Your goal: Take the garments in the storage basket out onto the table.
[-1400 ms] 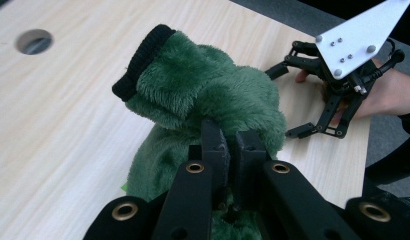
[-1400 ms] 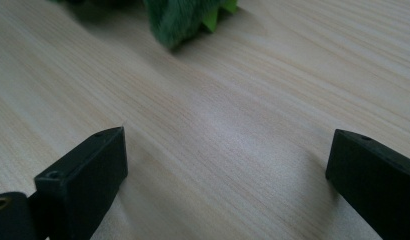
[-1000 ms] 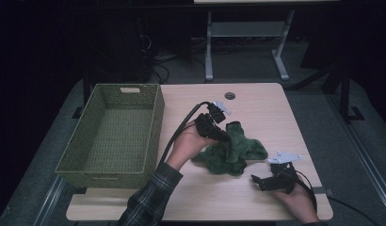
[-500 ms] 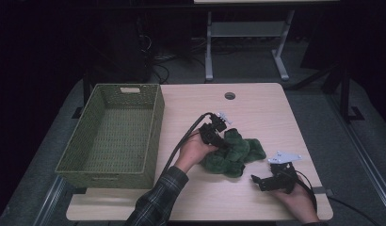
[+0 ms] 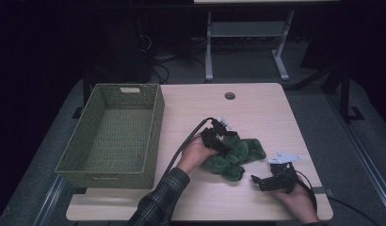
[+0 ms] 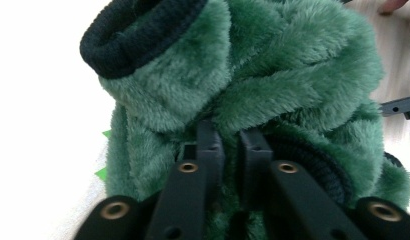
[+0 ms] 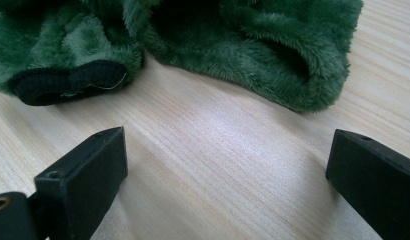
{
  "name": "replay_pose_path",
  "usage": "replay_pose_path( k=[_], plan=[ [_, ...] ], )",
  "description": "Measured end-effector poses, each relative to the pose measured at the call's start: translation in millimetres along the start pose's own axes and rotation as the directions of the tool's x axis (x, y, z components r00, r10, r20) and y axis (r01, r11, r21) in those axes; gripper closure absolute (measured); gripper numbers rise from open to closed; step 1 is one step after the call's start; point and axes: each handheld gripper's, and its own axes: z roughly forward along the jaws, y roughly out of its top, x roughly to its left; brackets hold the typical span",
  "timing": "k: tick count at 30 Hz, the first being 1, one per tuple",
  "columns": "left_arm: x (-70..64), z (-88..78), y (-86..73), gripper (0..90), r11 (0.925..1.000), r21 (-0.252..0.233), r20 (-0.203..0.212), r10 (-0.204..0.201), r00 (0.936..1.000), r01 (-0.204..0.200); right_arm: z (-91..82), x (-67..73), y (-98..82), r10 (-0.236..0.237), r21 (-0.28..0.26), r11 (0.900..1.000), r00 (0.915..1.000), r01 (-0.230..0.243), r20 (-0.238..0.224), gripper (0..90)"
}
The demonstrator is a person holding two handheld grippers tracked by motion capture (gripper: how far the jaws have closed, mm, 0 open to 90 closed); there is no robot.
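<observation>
A crumpled green fleece garment (image 5: 238, 155) with black ribbed cuffs (image 6: 138, 35) lies on the wooden table, right of centre. My left gripper (image 5: 224, 140) presses into the garment's upper left edge. In the left gripper view its jaws stand almost together with a fold of the green fleece (image 6: 293, 75) pinched between them. My right gripper (image 5: 256, 182) rests low on the table just in front of the garment, pointing at it. In the right gripper view its fingertips (image 7: 93, 160) stand wide apart over bare wood, with the garment (image 7: 253, 45) and one cuff (image 7: 68, 82) a short way ahead.
A deep green woven basket (image 5: 156, 127) stands at the table's left, its inside bare. A round cable hole (image 5: 229, 96) sits near the table's far edge. Black cables trail from both grippers. The floor beyond is dark, with a metal stand (image 5: 247, 33).
My left gripper has come down and toward the person, onto the garment, which has bunched up beneath it. The right gripper has stayed in place.
</observation>
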Motion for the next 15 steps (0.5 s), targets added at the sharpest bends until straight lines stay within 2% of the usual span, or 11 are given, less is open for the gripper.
replay_pose_path(
  k=[1, 2, 3, 4, 5, 10, 15],
  plan=[
    [0.0, -3.2, 0.4, 68.5, 1.0000, -0.001, -0.003, 0.002, 1.0000, -0.002, 0.0, 0.0, 0.0, 0.000, 0.001, 1.000, 1.0000, 0.000, -0.001, 2.6],
    [-1.6, -11.1, 0.9, 57.8, 0.9998, -0.017, -0.021, 0.010, 0.9997, -0.010, -0.1, 0.2, 0.0, 0.000, 0.001, 1.000, 1.0000, 0.000, -0.002, 2.6],
    [-1.6, -11.1, 0.9, 55.3, 0.9998, -0.017, -0.021, 0.010, 0.9997, -0.010, -0.1, 0.2, 0.0, 0.000, 0.001, 1.000, 1.0000, 0.000, -0.002, 2.6],
    [-3.4, -20.9, 1.2, 53.8, 0.9992, -0.034, -0.032, 0.018, 0.9993, -0.019, -0.1, 0.2, 0.0, 0.000, 0.001, 1.000, 1.0000, 0.000, -0.002, 2.6],
    [-3.4, -20.9, 1.2, 52.4, 0.9992, -0.034, -0.032, 0.018, 0.9993, -0.019, -0.1, 0.2, 0.0, 0.000, 0.001, 1.000, 1.0000, 0.000, -0.002, 2.6],
    [-13.7, -47.2, -0.1, 50.5, 0.9970, -0.073, -0.051, 0.019, 0.9985, -0.023, -0.1, 0.0, 0.0, -0.001, 0.001, 1.000, 1.0000, 0.001, -0.001, 2.6],
    [-23.0, -56.2, -4.2, 48.1, 0.9958, -0.082, -0.057, 0.037, 0.9977, -0.041, -0.1, 0.1, 0.0, -0.001, 0.001, 1.000, 1.0000, 0.001, -0.002, 2.6]
  ],
)
